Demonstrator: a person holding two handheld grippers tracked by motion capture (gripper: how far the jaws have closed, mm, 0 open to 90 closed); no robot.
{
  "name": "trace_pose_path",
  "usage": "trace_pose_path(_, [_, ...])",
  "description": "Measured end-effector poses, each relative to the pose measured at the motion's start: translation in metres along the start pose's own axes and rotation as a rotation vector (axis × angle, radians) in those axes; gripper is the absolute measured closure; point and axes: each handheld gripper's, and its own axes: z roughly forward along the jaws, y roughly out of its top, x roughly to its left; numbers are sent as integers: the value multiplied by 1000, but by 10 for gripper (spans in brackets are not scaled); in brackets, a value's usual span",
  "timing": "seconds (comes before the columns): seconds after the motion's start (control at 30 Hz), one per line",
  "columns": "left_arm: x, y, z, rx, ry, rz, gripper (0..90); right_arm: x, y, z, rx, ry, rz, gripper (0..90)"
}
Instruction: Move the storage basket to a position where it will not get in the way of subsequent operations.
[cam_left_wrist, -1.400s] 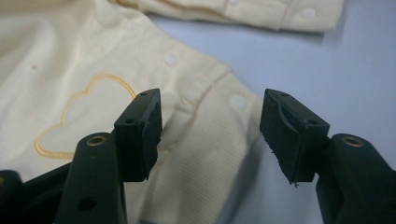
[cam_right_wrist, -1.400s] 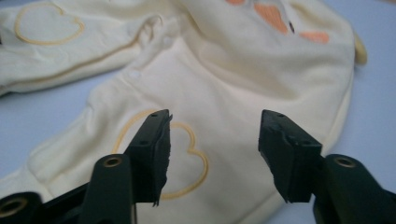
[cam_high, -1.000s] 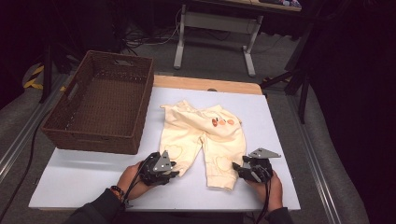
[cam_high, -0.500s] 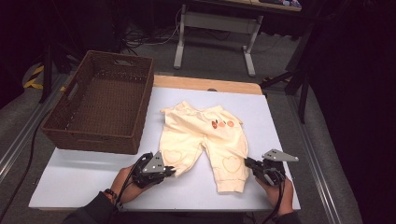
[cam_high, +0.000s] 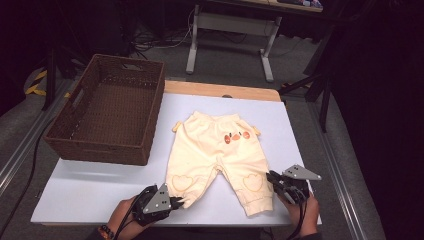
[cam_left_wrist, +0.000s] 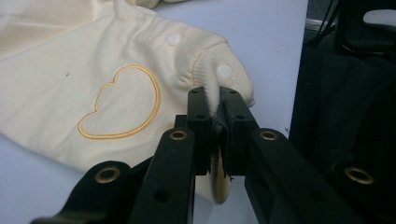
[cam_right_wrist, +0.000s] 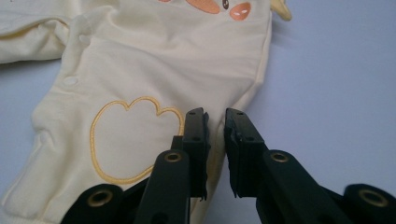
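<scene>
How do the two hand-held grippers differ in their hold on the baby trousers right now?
The left hand-held gripper is clamped on the ribbed cuff of one leg of the baby trousers; the right hand-held gripper shows a gap between its jaws, which have just been opening, with fabric at the leg's outer edge behind them. Whether the right one pinches cloth is unclear. Both sit at the table's near edge, one per leg.

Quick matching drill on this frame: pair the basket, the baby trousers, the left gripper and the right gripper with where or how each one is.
1 wicker basket
2 cream trousers
3 left gripper
4 right gripper

a jaws apart over a leg's outer edge, having just opened a little
b flat on the table
c shut on a ribbed cuff
d far left of the table

Pairs: 1-d, 2-b, 3-c, 4-a
</scene>
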Motion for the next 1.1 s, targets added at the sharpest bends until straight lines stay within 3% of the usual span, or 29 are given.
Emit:
trace_pose_path(0.1, [1,-2,-6,-30,5,-22,831,0,1,-3,-31,6,-5,741])
trace_pose_path(0.2, [1,-2,-10,-57,6,-36,824,1,3,-6,-89,59,5,738])
trace_pose_path(0.37, [2,-3,-18,-97,6,-45,788,6,10,-2,-127,116,-15,732])
trace_pose_path(0.63, [22,-9,-28,-149,70,-74,709,13,23,5,-188,186,-50,706])
trace_pose_path(0.83, [34,-14,-29,-154,113,-91,579,20,33,12,-210,214,-108,606])
trace_pose_path(1.1, [50,-16,-30,-199,118,-84,359,30,43,13,-272,258,-150,422])
